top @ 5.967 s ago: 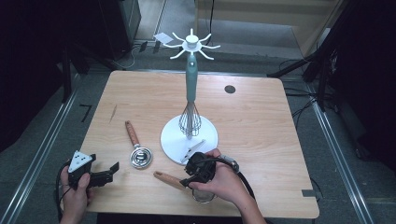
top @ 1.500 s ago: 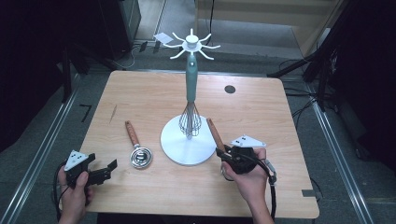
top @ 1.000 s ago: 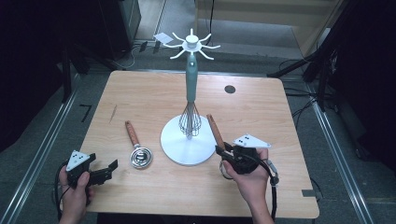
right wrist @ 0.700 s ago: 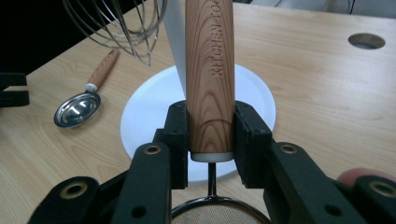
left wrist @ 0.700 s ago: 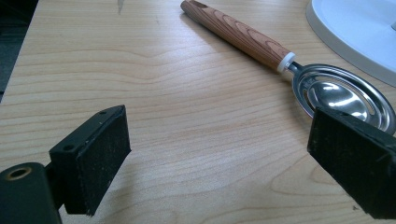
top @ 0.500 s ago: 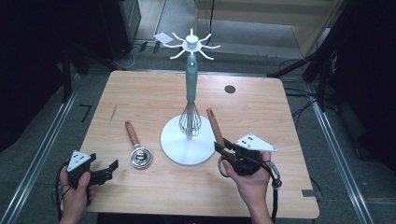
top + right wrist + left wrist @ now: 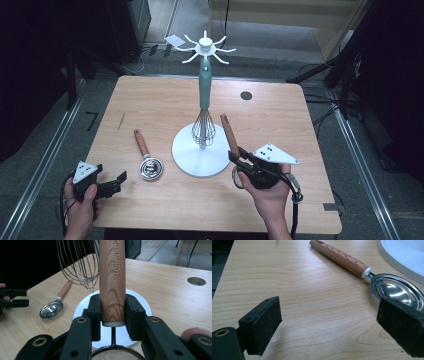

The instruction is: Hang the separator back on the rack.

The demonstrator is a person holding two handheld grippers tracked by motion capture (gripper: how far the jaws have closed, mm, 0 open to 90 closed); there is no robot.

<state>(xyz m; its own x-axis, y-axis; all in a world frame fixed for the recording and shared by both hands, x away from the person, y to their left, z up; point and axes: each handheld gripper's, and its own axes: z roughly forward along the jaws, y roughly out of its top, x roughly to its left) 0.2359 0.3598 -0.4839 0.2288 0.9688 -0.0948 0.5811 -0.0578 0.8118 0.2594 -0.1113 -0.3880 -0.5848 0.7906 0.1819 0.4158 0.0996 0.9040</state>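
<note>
Right gripper (image 7: 239,157): held over the table's near right part, just beside the near right rim of the stand's base; jaws clamped on a wooden handle, pads pressed against both its sides.
Held tool (image 7: 229,132): a strainer with a wooden handle; the handle is seen rising out of the jaws and leaning toward the far edge, close beside the whisk.
Right gripper view, detail: the handle (image 7: 112,277) is seen upright between the pads, with embossed lettering along its side; a white collar sits at its lower end, and a thin metal stem runs down to a fine mesh bowl (image 7: 114,355) just below the jaws. The mesh is not made out in the high view, where the hand covers it.
Left gripper (image 7: 116,180): held at the table's near left corner; jaws spread wide, nothing between the pads.
Left gripper view, detail: bare wood is seen between the pads (image 7: 264,325); the spoon lies just beyond the right pad, apart from it.
Spoon (image 7: 149,162): flat on the table, left of the stand; wooden handle pointed toward the far edge, round metal bowl nearer the near edge.
Stand (image 7: 200,155): round white base at the table's middle, teal post, white hooks on top.
Whisk (image 7: 203,127): wire head hung low against the post, above the base.
</note>
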